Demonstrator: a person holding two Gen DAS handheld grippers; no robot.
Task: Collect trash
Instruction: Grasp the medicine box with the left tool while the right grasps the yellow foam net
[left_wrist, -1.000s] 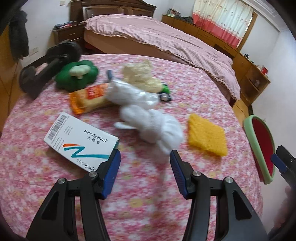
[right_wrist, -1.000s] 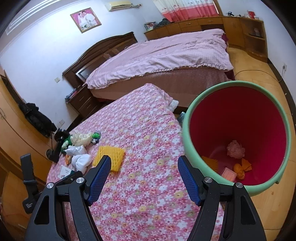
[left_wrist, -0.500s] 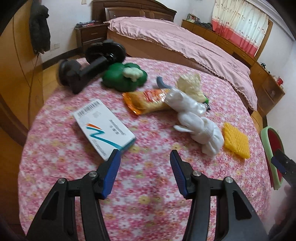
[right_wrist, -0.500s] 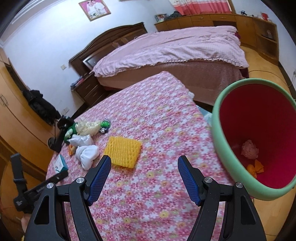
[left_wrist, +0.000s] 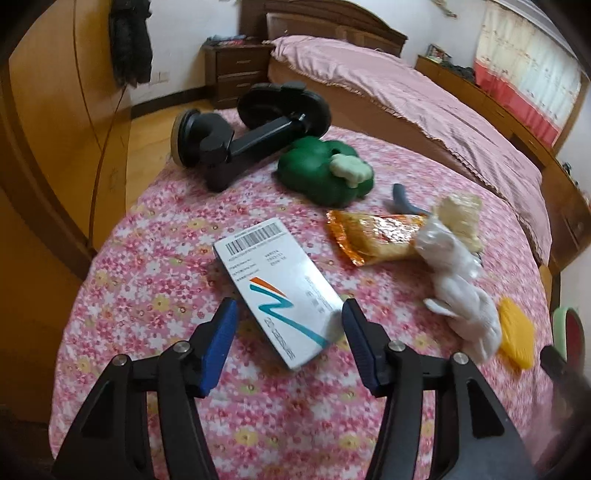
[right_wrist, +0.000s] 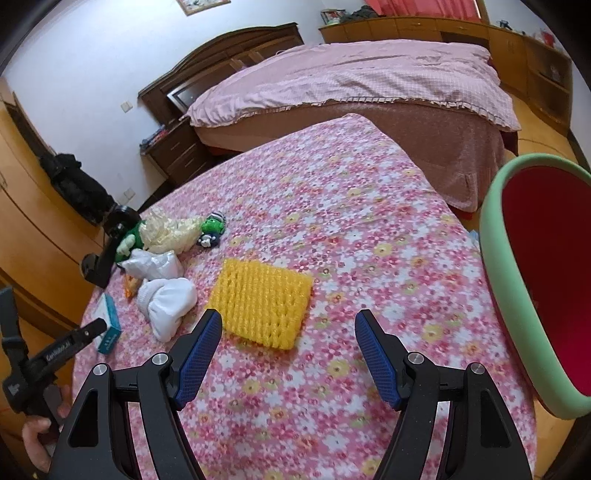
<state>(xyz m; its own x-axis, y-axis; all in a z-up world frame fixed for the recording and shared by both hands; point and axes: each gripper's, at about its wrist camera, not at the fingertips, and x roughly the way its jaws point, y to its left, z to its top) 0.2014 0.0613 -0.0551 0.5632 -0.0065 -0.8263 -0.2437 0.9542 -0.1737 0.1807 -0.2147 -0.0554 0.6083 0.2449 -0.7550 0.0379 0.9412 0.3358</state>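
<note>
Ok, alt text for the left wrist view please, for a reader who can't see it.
The open left gripper straddles the near end of a white medicine box lying on a floral tablecloth. Beyond lie an orange snack wrapper, white socks and a green toy.

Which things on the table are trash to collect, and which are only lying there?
Probably trash, by its look:
- medicine box
- orange wrapper
- white crumpled bag
- yellow foam net
- bin, where it goes

Probably just lying about:
- black stand
- green toy
- small figure
</note>
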